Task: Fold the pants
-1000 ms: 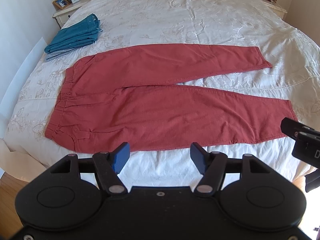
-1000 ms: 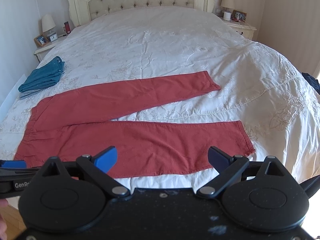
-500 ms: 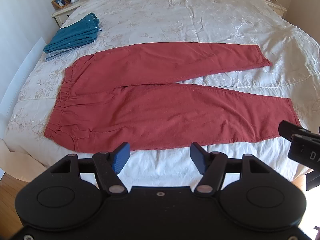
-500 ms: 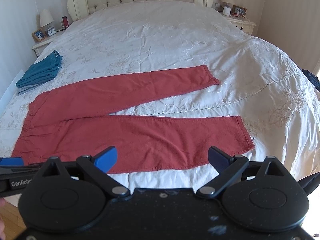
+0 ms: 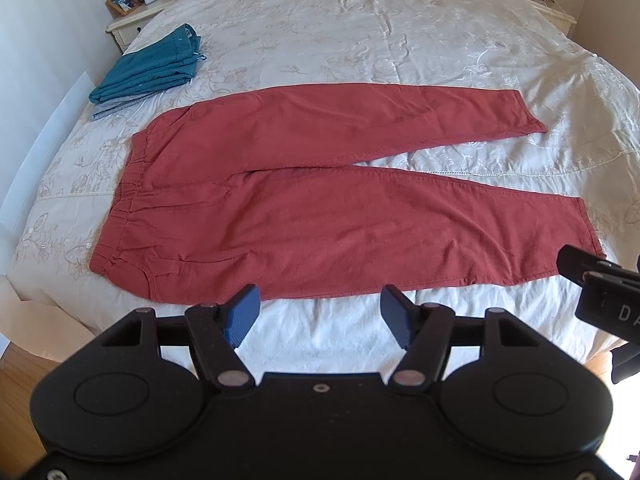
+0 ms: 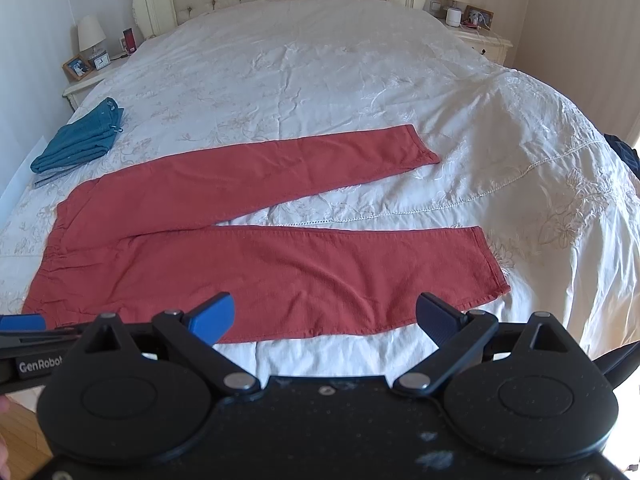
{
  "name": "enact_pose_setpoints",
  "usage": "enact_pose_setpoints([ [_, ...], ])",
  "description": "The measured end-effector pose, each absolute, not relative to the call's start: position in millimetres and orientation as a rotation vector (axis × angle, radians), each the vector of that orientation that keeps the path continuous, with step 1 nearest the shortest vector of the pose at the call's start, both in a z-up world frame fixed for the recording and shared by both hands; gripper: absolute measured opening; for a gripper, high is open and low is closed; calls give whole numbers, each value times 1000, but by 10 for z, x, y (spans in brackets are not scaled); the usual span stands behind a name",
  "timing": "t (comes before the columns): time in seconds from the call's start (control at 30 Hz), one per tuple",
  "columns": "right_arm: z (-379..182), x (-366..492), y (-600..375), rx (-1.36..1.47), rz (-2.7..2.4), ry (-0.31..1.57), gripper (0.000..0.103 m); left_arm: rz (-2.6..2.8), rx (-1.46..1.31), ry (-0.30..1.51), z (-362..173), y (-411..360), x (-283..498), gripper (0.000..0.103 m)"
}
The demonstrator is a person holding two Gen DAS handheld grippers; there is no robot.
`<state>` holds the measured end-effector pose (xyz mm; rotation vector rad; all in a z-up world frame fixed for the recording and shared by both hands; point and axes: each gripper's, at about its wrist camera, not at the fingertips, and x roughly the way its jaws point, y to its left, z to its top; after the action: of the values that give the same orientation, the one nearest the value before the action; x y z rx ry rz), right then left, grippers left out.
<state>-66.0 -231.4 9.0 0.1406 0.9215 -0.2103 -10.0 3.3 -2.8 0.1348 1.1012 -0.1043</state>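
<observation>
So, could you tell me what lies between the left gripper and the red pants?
Only a bare strip of white bedspread lies between the open left gripper and the near edge of the red pants; the left wrist view shows it.

1. In your right wrist view, you can read "GenRobot" in white letters on the black body of your left gripper [image 6: 34, 366], at the left edge (the last letter sits right against your right gripper's housing).
2. In your left wrist view, you can read "DA" in pale letters on the black body of your right gripper [image 5: 612, 300], cut off by the picture's right edge.
</observation>
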Motion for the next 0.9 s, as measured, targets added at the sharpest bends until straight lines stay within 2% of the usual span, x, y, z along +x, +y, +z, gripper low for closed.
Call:
enact_pose_setpoints([
  [0.9,56,-630,-2314,133,-195,932,101,-95,131,1105,-56,63,-115,68],
])
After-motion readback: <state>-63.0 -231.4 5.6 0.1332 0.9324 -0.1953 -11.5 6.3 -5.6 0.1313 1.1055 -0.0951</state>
